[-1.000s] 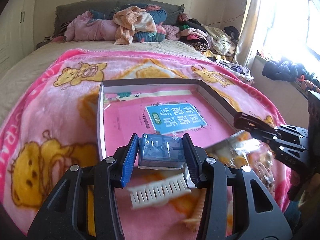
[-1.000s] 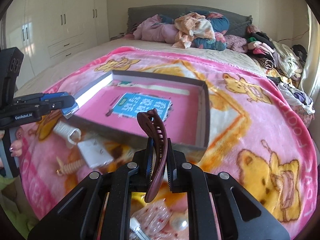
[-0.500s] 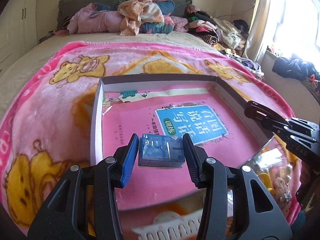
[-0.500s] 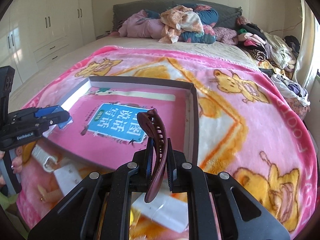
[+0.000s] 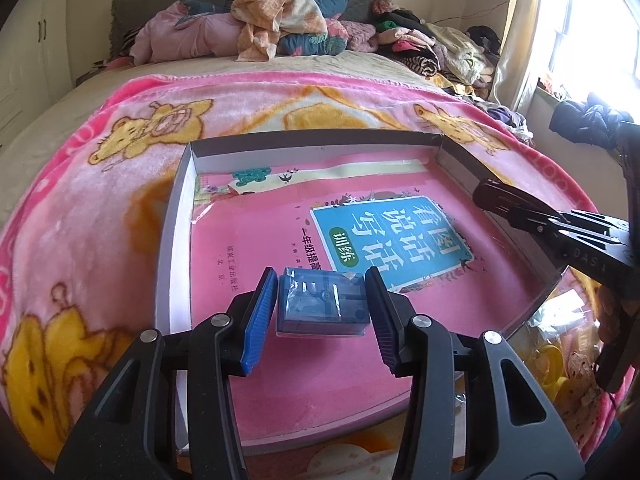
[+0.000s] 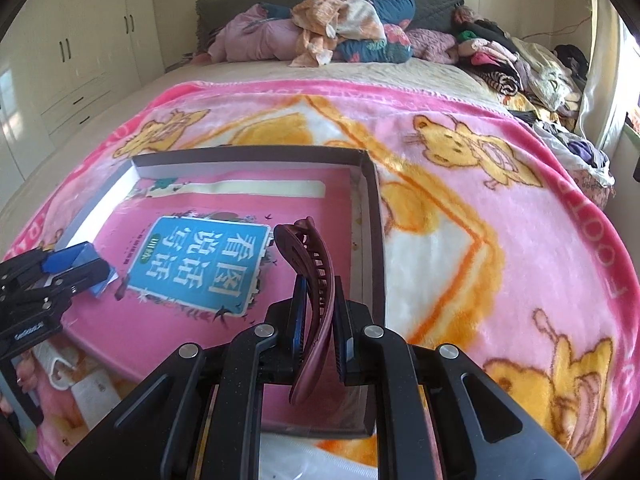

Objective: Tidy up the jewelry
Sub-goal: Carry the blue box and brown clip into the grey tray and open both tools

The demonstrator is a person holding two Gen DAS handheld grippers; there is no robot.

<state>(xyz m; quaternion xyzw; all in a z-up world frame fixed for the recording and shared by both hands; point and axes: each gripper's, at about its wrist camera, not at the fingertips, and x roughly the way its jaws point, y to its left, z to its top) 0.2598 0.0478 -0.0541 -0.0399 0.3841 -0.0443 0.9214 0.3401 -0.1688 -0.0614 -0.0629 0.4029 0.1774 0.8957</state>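
Pink fleece blanket (image 6: 500, 208) printed with yellow bears covers the bed, and on it lies a shallow grey-walled box (image 5: 176, 216) with a pink booklet (image 5: 280, 248) flat on its floor, a teal label with white characters on its cover. In the left wrist view the left gripper (image 5: 322, 308) has its jaws pinching a small translucent blue case (image 5: 322, 304) from both sides, one blue pad and one black pad pressed against its short ends; the case hangs over the near part of the booklet, inside the box's outline. In the right wrist view the right gripper (image 6: 320, 320) has its jaws pressed nearly together on a dark maroon hair claw clip (image 6: 310, 276), which stands upright between the pads, its curved toothed end poking up and forward over the right part of the box, near the right-hand wall. Each gripper shows at the edge of the other's view. Outside the near wall, on the blanket, lie a white comb-like clip (image 6: 60, 368) and some clear packets with small items, too blurred to name. Heaped clothes (image 6: 340, 28) sit at the head of the bed
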